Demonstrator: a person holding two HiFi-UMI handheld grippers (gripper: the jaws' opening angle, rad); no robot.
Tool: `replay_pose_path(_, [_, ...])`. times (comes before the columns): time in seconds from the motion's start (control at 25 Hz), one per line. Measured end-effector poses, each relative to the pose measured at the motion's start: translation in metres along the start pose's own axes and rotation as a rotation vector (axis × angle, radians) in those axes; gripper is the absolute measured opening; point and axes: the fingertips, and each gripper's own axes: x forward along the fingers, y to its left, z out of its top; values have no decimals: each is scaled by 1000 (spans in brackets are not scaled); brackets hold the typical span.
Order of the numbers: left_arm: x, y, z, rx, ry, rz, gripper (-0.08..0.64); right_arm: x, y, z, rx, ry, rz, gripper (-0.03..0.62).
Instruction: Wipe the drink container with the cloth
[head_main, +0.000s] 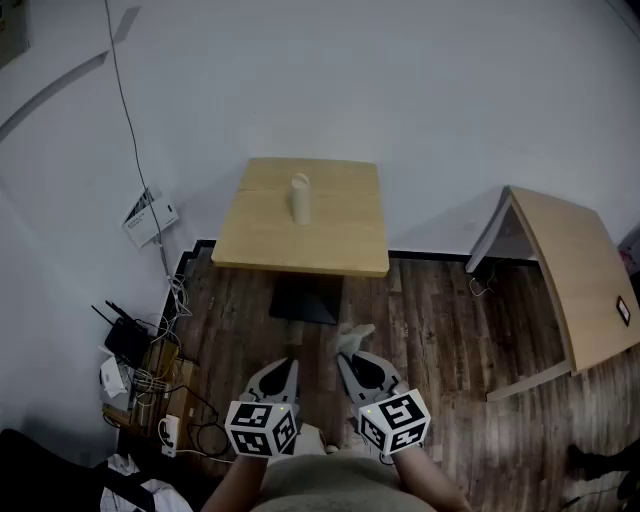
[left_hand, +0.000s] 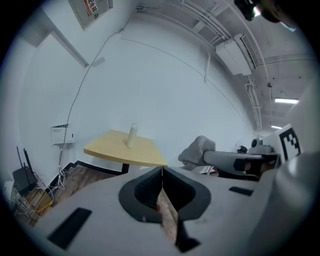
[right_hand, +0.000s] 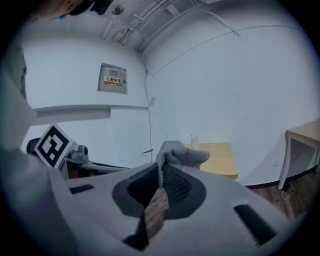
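Grey cloth in right gripper; container seemingly clear of edges.

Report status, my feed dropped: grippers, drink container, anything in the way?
Left gripper shut, empty. Right gripper shut on cloth. Drink container upright on table ahead, untouched. Wood floor between shows no obstacle.
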Motion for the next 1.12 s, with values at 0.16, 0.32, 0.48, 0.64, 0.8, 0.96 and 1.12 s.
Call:
replay_pose_path(0.16, [-7,-9,-5,-4,6,-16,2,-9,3,-5,-1,10,0,14])
replay_pose_path(0.32, [-10,-19,-8,-11,8,-39,2,-18,4,-10,-14,22,-6,14])
replay_pose_path(0.48, [-11,-23,-6,-38,-10,-41,2,-23,4,-13,7,35,-2,14])
replay_pose_path(0.64, [-13,-18,-6,-63,-25,-24,2,-23,6,-18,46,39,14,14])
replay_pose_path(0.8, [-8,-11,-8,-77,-25,-34,2,-10,4,-23,36,55,18,14])
replay_pose_path(0.96, [5,-1,-7,-79,-11,-51,2,9,1,-18,27,53,29,14])
replay_pose_path(1.12, [26,14,5,-68,0,-52,2,31,-11,-5,17,44,33,14])
